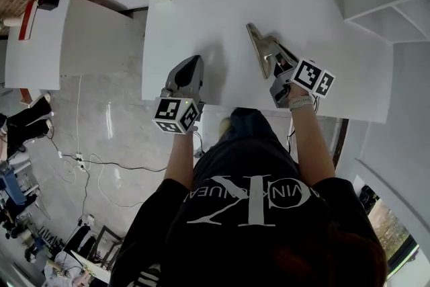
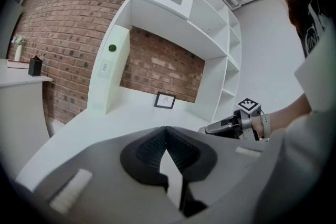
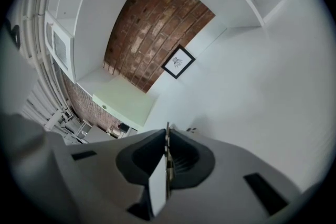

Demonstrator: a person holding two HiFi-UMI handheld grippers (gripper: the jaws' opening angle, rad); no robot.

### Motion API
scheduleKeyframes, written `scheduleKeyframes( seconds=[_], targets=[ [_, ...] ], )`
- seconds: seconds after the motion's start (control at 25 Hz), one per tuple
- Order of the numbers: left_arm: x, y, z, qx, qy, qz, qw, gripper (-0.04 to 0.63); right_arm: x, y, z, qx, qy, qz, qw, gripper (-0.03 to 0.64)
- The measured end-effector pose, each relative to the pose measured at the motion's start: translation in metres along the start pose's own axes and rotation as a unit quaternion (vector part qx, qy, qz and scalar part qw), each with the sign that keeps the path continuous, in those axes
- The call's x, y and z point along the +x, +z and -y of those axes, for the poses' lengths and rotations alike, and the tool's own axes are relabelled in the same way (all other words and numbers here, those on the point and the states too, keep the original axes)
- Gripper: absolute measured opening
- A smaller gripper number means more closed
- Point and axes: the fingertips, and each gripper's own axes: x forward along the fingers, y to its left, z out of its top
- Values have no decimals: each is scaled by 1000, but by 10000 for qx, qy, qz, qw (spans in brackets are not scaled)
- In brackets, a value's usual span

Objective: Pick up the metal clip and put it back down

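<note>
Metal clip (image 1: pixel 257 45) in right gripper (image 1: pixel 272 58), over white bench (image 1: pixel 302 3).
Right fingers clamped on the clip; left gripper (image 1: pixel 190 65) fingers closed together, holding nothing.

Prob. an office/studio room: white desk (image 1: pixel 201 3) w/ built-in white shelves (image 2: pixel 231 55) against a brick wall (image 2: pixel 68 18). Framed picture (image 2: pixel 165 100) at desk's back edge. Loose cables (image 1: pixel 80 161) on floor (image 1: pixel 121 124).

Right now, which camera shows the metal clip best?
Head view: the metal clip shows lengthwise, in the right gripper. The right gripper view shows only its thin edge. The left gripper view shows no clear clip.
</note>
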Motion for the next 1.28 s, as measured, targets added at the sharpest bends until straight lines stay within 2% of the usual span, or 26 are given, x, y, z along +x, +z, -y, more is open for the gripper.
scheduleKeyframes(
  seconds=[0.88, 1.28],
  targets=[
    [-20, 15, 15, 101, -241, 254, 9993, 11, -43, 12, -34, -742, -38, 494, 9960, 31],
    [-27, 28, 25, 179, -312, 452, 9983, 9, -68, 27, -56, -1244, -55, 893, 9882, 31]
  ],
)
